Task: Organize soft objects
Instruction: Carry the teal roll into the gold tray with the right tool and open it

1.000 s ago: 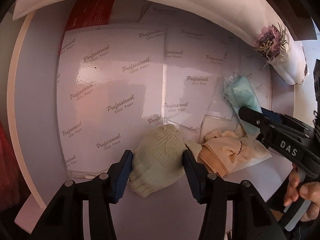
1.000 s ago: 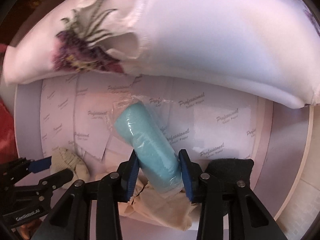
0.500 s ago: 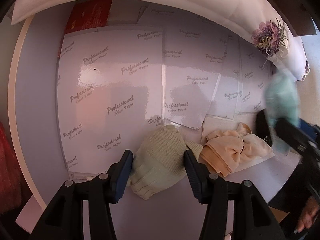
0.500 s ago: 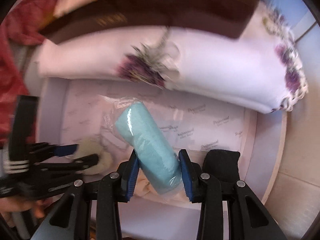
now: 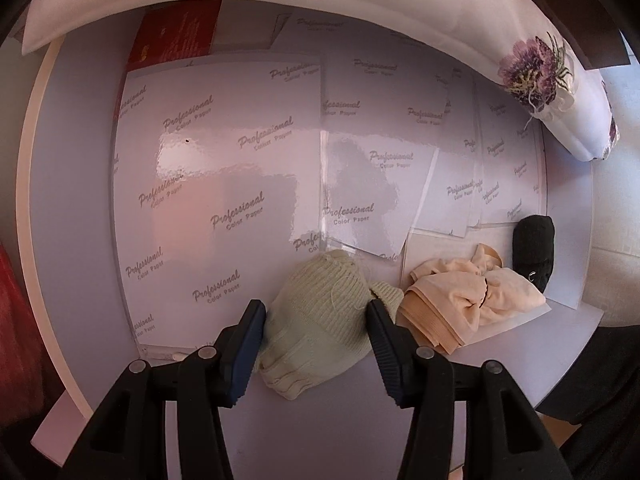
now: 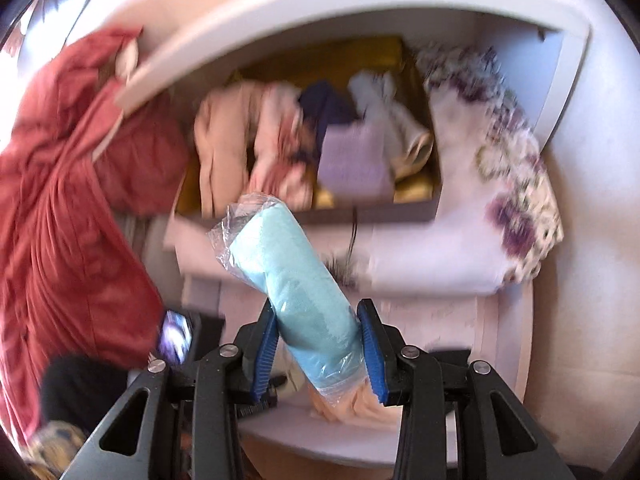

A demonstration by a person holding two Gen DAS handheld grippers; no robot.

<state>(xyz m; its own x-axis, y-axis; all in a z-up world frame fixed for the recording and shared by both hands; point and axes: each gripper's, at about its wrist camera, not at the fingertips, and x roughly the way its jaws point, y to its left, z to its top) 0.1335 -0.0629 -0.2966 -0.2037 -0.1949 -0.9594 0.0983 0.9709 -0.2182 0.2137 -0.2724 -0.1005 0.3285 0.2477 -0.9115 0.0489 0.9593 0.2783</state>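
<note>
Counting one teal roll (image 6: 298,280), three garments.

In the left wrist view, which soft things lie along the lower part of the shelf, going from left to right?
Cream knitted piece between the fingers of the left hand-held gripper → crumpled peach cloth → black rolled piece.

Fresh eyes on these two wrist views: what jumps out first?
In the right wrist view, the right claw is clamped on a light blue rolled cloth in clear plastic, held up before a blurred shelf bin of clothes with a red garment on the left. In the left wrist view, the left claw straddles a pale green knit piece on the white surface.
</note>
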